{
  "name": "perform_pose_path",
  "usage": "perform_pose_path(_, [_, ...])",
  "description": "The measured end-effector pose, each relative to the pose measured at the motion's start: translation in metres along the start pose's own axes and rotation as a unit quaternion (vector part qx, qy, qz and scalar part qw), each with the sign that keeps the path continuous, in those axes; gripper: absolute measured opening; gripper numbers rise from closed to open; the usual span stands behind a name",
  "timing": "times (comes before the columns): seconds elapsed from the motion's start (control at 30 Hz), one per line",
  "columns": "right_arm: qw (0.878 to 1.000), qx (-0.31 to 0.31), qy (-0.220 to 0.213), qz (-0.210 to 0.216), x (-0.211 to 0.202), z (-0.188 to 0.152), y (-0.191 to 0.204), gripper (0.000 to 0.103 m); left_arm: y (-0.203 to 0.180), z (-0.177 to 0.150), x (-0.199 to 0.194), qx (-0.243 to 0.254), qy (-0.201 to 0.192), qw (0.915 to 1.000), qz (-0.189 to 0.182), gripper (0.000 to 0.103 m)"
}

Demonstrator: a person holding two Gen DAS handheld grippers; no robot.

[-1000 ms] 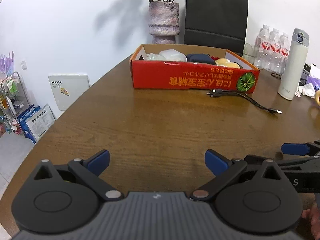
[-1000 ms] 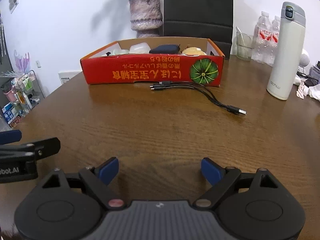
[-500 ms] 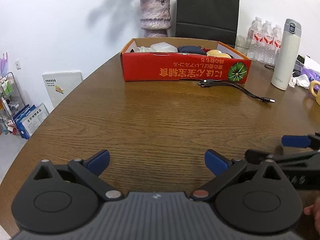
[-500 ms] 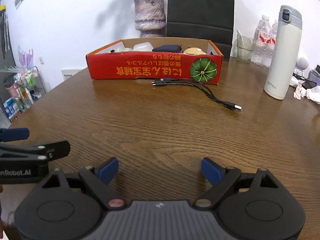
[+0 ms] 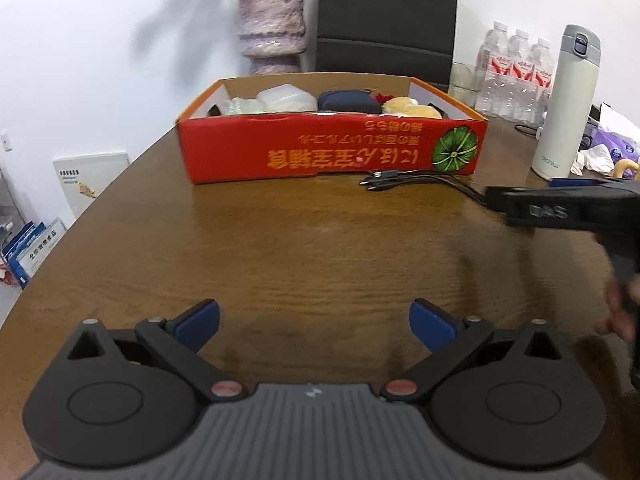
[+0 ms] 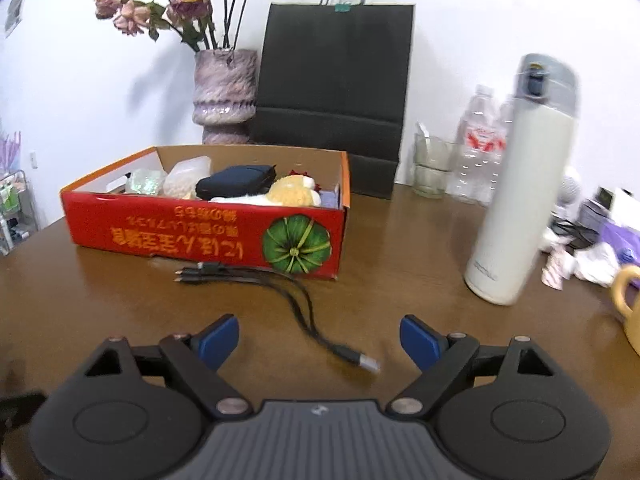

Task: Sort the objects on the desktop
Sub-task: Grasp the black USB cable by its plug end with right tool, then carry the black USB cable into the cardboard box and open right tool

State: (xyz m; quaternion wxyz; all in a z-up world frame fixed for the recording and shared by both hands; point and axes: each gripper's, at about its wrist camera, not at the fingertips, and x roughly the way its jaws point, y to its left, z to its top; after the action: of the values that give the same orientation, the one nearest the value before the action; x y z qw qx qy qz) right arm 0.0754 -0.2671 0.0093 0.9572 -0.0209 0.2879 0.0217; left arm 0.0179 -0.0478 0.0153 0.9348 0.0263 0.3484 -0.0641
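Note:
A red cardboard box [image 5: 328, 152] [image 6: 208, 236] stands at the far side of the brown table and holds a dark pouch [image 6: 236, 184], a yellow plush toy [image 6: 292, 194] and pale plastic items. A black multi-plug USB cable [image 6: 288, 296] [image 5: 420, 182] lies on the table in front of the box. My right gripper [image 6: 320, 338] is open and empty, with the cable's plug end [image 6: 366, 362] between its fingers. My left gripper [image 5: 314, 322] is open and empty over bare table. The right gripper also shows at the right of the left wrist view [image 5: 560, 208].
A white thermos [image 6: 520, 184] stands right of the box. Behind it are water bottles [image 6: 480, 148] and a glass [image 6: 430, 168]. A yellow mug [image 6: 628, 304] and crumpled tissues [image 6: 592, 260] lie at the far right. A vase [image 6: 224, 92] and black bag [image 6: 332, 92] stand behind the box.
My right gripper has moved forward and to the right, up to the cable's plug end. My left gripper has moved forward a little toward the box. Both stay open.

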Motion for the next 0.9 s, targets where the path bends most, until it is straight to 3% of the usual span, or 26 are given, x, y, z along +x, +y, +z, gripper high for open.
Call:
perform_pose_path(0.07, [0.999,0.022,0.027,0.025,0.018,0.004,-0.006,0.086,-0.003,0.002,0.002,-0.001,-0.001,1.0,0.001,0.103])
perform_pose_path(0.23, [0.999,-0.002,0.033,0.022,0.039,0.009,0.001,0.085,-0.004,0.002,0.01,-0.004,0.01,0.9999,0.01,0.103])
perform_pose_path(0.33, [0.998,0.014,0.049,0.034,0.046,0.008,-0.003,0.073,-0.003,0.003,0.013,-0.007,0.011,0.9998,0.016,0.103])
perform_pose_path(0.43, [0.999,0.015,0.035,0.028,0.041,0.004,-0.008,0.044,0.0,0.008,0.014,-0.021,0.007,0.9995,0.021,0.103])
perform_pose_path(0.47, [0.999,0.014,0.031,0.032,0.039,0.003,-0.009,0.016,0.002,0.009,0.014,-0.028,0.006,0.9993,0.023,0.103])
perform_pose_path(0.5, [0.999,0.017,0.032,0.036,0.037,0.002,-0.011,0.006,0.003,0.011,0.014,-0.034,0.004,0.9991,0.024,0.103])
perform_pose_path(0.73, [0.995,0.045,0.026,0.08,0.002,-0.016,-0.009,0.001,0.007,0.013,0.0,-0.055,-0.032,0.9977,0.023,0.103])
perform_pose_path(0.77, [0.995,0.046,0.02,0.086,-0.007,-0.02,-0.007,0.001,0.007,0.012,-0.002,-0.053,-0.034,0.9979,0.017,0.098])
perform_pose_path(0.83, [0.994,0.053,0.004,0.095,-0.03,-0.029,-0.004,0.001,0.007,0.011,-0.006,-0.047,-0.037,0.9982,0.001,0.049])
perform_pose_path(0.9, [0.992,0.064,-0.005,0.105,-0.049,-0.035,-0.001,0.001,0.007,0.008,-0.006,-0.046,-0.023,0.9987,-0.005,0.037])
